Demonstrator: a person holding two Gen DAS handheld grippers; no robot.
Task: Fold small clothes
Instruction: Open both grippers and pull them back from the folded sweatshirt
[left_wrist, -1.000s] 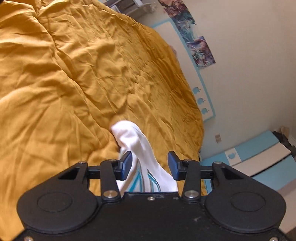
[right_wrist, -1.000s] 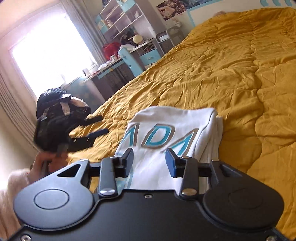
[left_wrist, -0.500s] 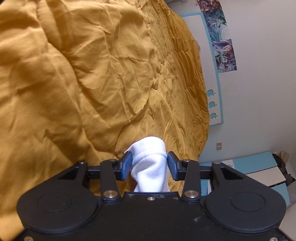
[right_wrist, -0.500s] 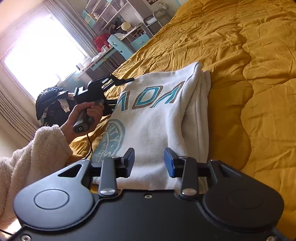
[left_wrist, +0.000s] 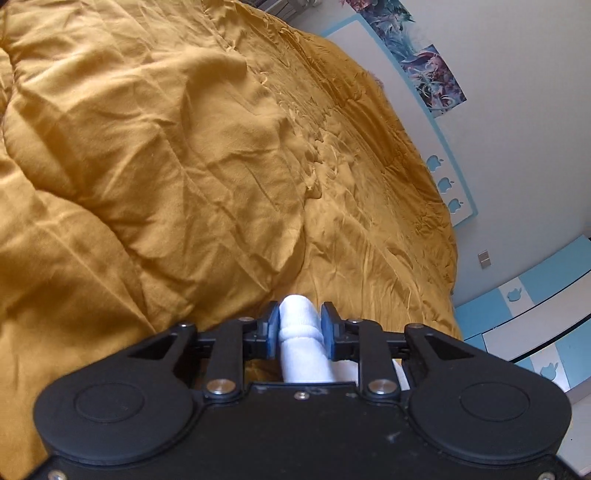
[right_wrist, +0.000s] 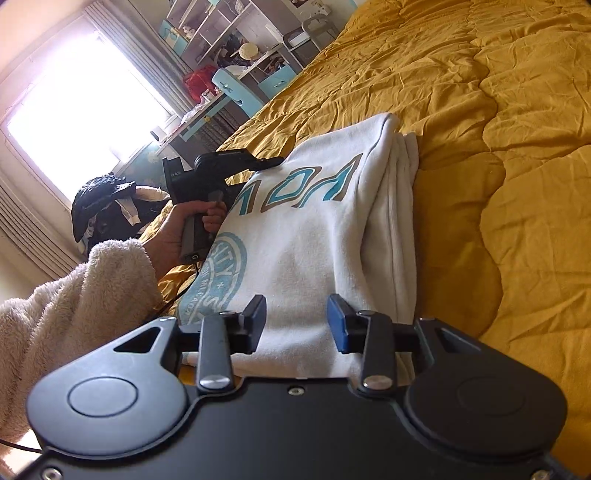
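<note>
A white sweatshirt (right_wrist: 314, 229) with teal lettering and a round teal print lies folded on the mustard bedspread (right_wrist: 498, 110). In the left wrist view a rolled white fold of the sweatshirt (left_wrist: 301, 350) sits between the blue pads of my left gripper (left_wrist: 300, 325), whose jaws are closing and touch it on both sides. Seen from the right wrist, the left gripper (right_wrist: 273, 161) reaches the sweatshirt's far left edge. My right gripper (right_wrist: 297, 319) sits at the near edge, where cloth fills the gap between its pads.
A hand (right_wrist: 192, 229) in a fluffy cream sleeve (right_wrist: 85, 295) holds the left gripper's handle. A black bag (right_wrist: 103, 206), a desk and shelves (right_wrist: 236, 74) stand by the window. The bedspread (left_wrist: 184, 166) stretches to a wall and a blue-white cabinet (left_wrist: 535, 306).
The left gripper came to the sweatshirt's left edge and its pads narrowed onto a white fold. The right gripper sank, and the sweatshirt now lies flatter with its round print showing.
</note>
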